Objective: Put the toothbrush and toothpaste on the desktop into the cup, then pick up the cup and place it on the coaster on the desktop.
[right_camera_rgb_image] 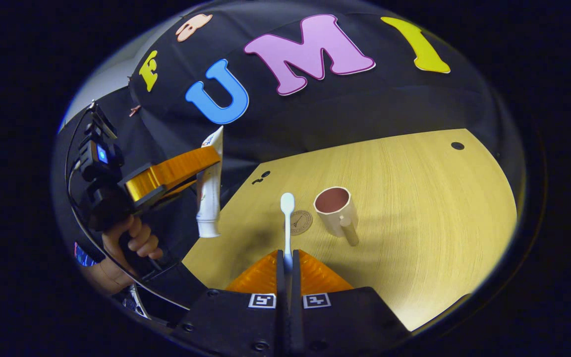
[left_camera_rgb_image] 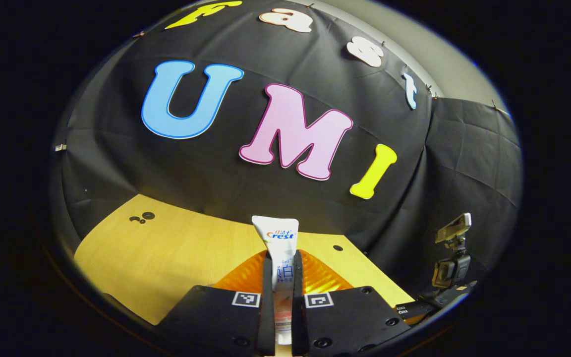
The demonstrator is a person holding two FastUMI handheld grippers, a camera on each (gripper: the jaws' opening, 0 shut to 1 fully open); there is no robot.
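Above the desk [right_camera_rgb_image: 389,198], the left gripper [left_camera_rgb_image: 283,277] clamps the toothpaste [left_camera_rgb_image: 276,238]; the right gripper [right_camera_rgb_image: 288,267] pinches the toothbrush [right_camera_rgb_image: 287,218] beside the cup [right_camera_rgb_image: 337,210].

Black cloth wall [left_camera_rgb_image: 216,168] behind light wood desktop [right_camera_rgb_image: 414,208]; pale wall [left_camera_rgb_image: 429,54] above cloth.

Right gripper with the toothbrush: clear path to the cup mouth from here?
Probably yes. The right gripper holds the white toothbrush; the cream ceramic cup stands upright, mouth open, just ahead on the wooden desktop, nothing between. The round coaster lies beside it.
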